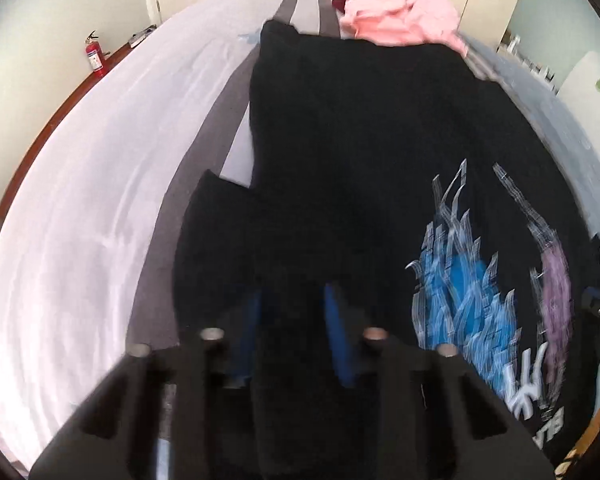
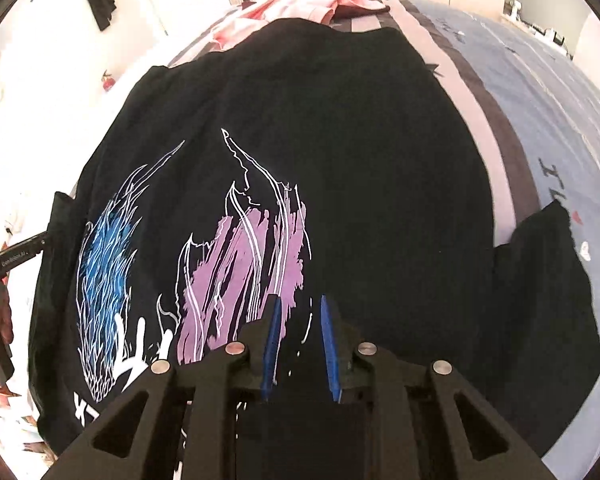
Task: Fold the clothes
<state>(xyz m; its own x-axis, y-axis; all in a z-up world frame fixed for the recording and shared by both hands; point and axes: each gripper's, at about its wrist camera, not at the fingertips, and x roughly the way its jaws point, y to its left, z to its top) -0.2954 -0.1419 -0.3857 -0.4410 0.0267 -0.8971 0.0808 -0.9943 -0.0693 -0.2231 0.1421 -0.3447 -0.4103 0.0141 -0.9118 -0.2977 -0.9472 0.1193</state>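
Both grippers [image 2: 298, 312] hover, jaws parted — black T-shirt [image 2: 340, 140] beneath.

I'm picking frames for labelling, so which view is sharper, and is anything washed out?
Left wrist view: motion-smeared, the black T-shirt print and pink garment soft. Right wrist view: crisp print lines on the T-shirt, but the left side by the wall is blown out white. Both bend straight edges, fisheye.

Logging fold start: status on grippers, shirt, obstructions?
Left gripper and right gripper slightly open, nothing visibly held. Black graphic T-shirt spread flat on the bed, unfolded. Pink garment bunched at its far edge.
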